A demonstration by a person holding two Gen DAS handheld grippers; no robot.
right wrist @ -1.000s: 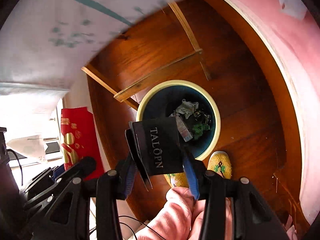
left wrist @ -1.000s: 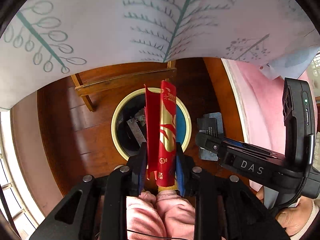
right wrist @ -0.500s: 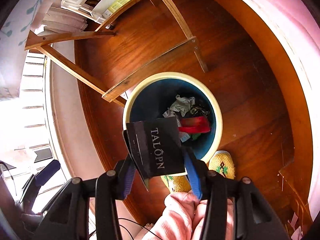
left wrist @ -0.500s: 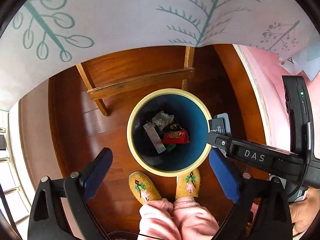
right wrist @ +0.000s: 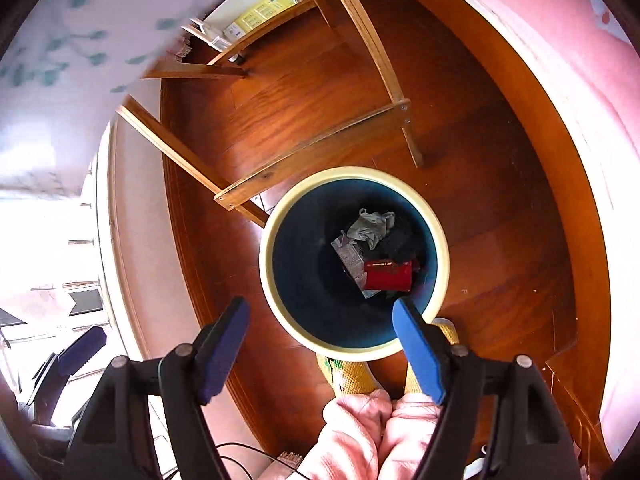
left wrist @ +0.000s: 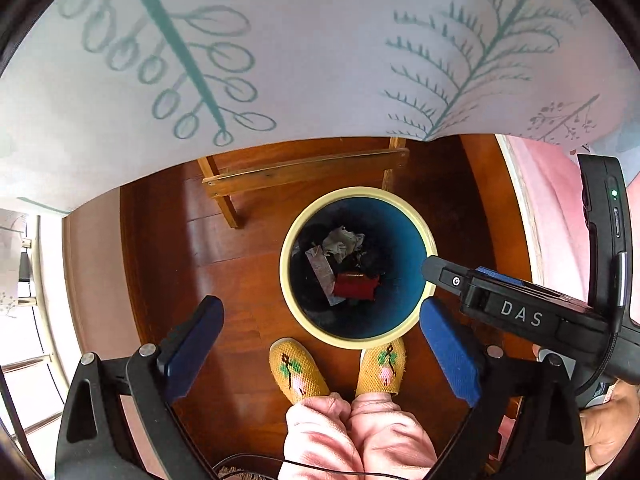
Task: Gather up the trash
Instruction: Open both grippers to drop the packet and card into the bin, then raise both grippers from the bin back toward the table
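A round bin (left wrist: 282, 276) with a cream rim and blue inside stands on the wooden floor below both grippers. In it lie a red packet (left wrist: 354, 286), a crumpled grey paper (left wrist: 342, 240) and a silver wrapper (left wrist: 320, 268). My left gripper (left wrist: 320, 308) points straight down over the near rim, open, with nothing between its blue pads. The right gripper (right wrist: 320, 304) hangs over the same bin (right wrist: 264, 264); its jaws are opening and nothing is between them. The red packet (right wrist: 388, 276) shows there too. The black card is not visible.
A wooden table frame (left wrist: 304, 172) stands just behind the bin, under a white leaf-print tablecloth (left wrist: 320, 60). The person's yellow slippers (left wrist: 298, 372) touch the bin's near side. A pink surface (right wrist: 560, 80) lies to the right. A hand (left wrist: 608, 420) holds the right gripper.
The left gripper opened and its red packet dropped into the bin. Then the right gripper opened wide and the black card left its jaws.
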